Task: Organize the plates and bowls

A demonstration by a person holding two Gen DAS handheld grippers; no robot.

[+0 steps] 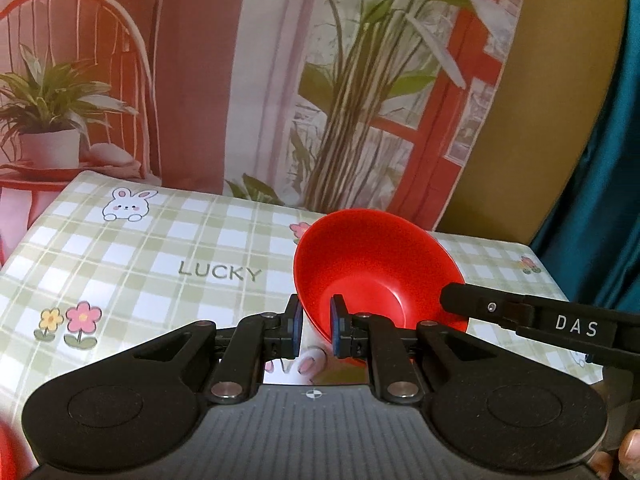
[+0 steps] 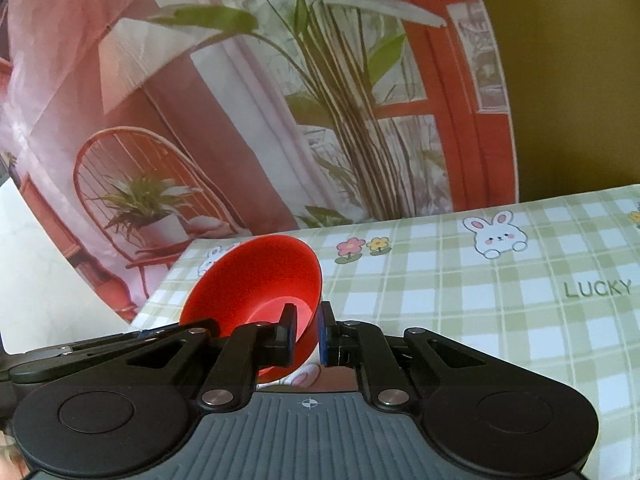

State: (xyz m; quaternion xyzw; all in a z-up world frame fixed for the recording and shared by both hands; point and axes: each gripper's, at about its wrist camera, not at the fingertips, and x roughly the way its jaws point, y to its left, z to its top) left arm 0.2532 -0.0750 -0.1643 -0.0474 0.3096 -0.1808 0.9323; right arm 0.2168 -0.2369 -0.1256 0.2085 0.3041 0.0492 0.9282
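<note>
A red bowl (image 1: 372,264) is held tilted above the green checked tablecloth (image 1: 160,264), its opening facing the cameras. My left gripper (image 1: 316,326) is shut on the bowl's left rim, one pad inside and one outside. My right gripper (image 2: 309,330) is shut on the opposite rim of the same red bowl (image 2: 260,276). The right gripper's black finger, marked DAS, also shows in the left wrist view (image 1: 520,312), reaching in from the right to the bowl's edge.
The tablecloth (image 2: 480,280) carries bunny and flower prints and the word LUCKY. A printed backdrop (image 1: 280,80) of plants, chair and red window hangs behind the table. A teal curtain (image 1: 600,160) hangs at the right. A red edge (image 1: 6,452) shows at the lower left.
</note>
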